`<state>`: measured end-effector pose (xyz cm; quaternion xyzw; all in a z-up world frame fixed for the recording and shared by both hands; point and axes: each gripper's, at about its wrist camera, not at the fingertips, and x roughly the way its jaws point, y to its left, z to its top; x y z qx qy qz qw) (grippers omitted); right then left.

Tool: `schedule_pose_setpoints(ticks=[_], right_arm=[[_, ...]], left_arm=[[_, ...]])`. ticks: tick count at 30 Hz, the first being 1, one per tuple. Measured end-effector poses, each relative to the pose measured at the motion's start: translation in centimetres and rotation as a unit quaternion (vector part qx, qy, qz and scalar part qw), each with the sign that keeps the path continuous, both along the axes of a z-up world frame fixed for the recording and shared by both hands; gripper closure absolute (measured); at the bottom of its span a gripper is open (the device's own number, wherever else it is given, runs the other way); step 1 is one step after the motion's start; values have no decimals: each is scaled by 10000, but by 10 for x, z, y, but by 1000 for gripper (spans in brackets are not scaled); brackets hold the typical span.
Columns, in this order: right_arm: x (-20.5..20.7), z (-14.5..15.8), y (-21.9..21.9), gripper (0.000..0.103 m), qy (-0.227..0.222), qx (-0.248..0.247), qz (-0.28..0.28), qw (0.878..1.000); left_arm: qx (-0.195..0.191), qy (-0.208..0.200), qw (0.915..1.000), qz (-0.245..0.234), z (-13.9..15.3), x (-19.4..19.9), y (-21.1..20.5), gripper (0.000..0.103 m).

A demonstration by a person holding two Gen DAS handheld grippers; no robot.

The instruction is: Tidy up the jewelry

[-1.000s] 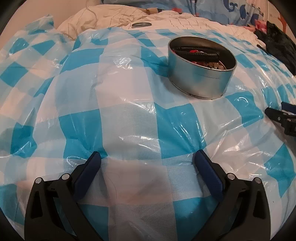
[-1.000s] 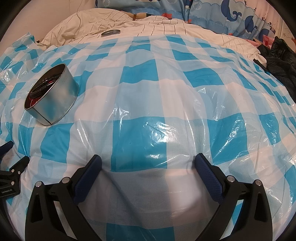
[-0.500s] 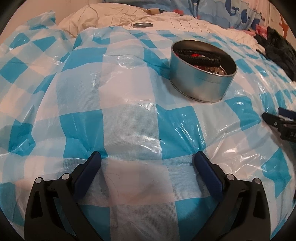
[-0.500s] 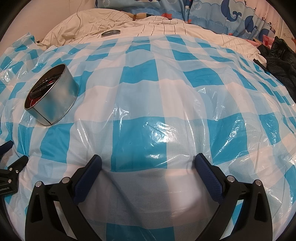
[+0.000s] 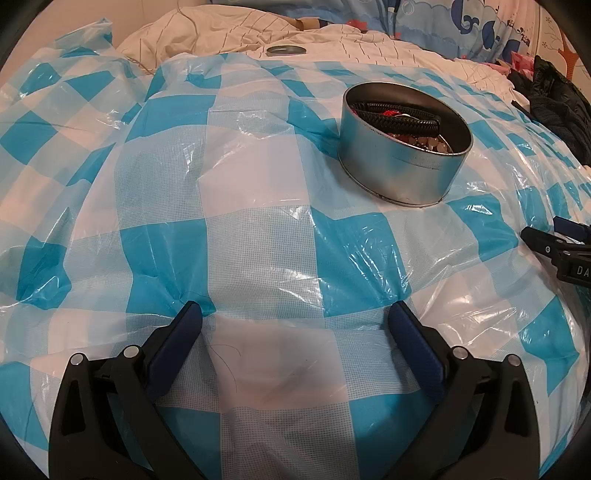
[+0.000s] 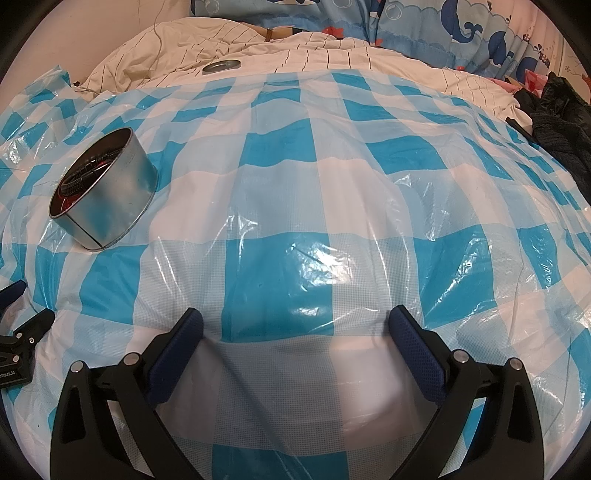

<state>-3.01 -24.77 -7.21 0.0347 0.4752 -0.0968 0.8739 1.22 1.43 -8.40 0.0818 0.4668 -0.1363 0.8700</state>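
A round metal tin (image 5: 402, 162) stands open on the blue-and-white checked plastic sheet (image 5: 258, 240), ahead and to the right of my left gripper (image 5: 295, 325). Inside it lie a black braided bracelet (image 5: 399, 116), red pieces and pinkish beads. From the right wrist the same tin (image 6: 107, 199) shows at the far left, tilted on the soft sheet. Its flat metal lid (image 5: 286, 50) rests on the striped bedding beyond the sheet; the lid (image 6: 221, 66) shows there too. Both grippers rest low on the sheet, wide open and holding nothing. My right gripper (image 6: 295, 326) sits right of the tin.
Cream striped bedding (image 6: 314, 51) and blue whale-print fabric (image 6: 461, 33) lie behind the sheet. Dark clothing (image 6: 561, 122) is heaped at the far right. The sheet is crumpled at its left edge (image 5: 74, 74).
The left gripper has shifted slightly, so the tin sits a bit further right and lower in its view. The right gripper has stayed still.
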Motion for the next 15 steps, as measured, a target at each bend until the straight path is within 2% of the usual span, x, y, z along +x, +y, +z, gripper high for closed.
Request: schedule_pose_setpoints(ticks=[15], right_arm=[[0, 0, -2, 7, -23, -28, -3, 10000]], left_arm=[[11, -6, 10000, 0, 0, 0, 0, 6]])
